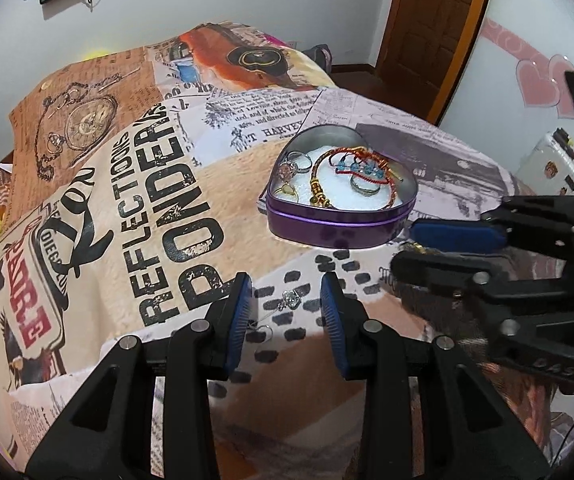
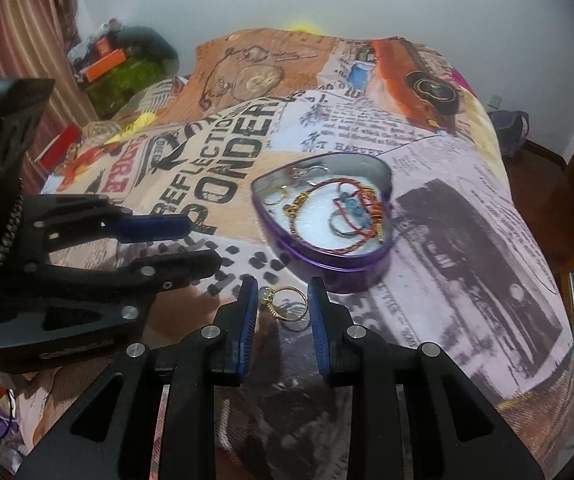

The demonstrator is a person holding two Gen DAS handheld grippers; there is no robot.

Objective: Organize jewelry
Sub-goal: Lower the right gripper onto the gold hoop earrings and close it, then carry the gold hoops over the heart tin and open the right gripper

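Observation:
A purple heart-shaped tin (image 1: pixel 343 228) (image 2: pixel 327 268) lies open on the printed blanket, holding bracelets, rings and a blue-beaded piece on white padding. My left gripper (image 1: pixel 287 308) is open just in front of the tin; a small silver jewel (image 1: pixel 291 298) and a thin wire hoop (image 1: pixel 265 330) lie on the blanket between its blue pads, touching neither. My right gripper (image 2: pixel 283 308) is shut on a gold ring (image 2: pixel 271 307) with a pale stone, close to the tin's near wall. Each gripper shows in the other's view, the right gripper (image 1: pixel 407 248) and the left gripper (image 2: pixel 203 245).
The blanket (image 1: pixel 127 200) covers a bed that drops off on the right towards a wooden floor and door (image 1: pixel 427 20). Boxes and green clutter (image 2: pixel 119 68) sit by a striped curtain at the far left. A white cabinet with pink hearts (image 1: pixel 539 80) stands on the right.

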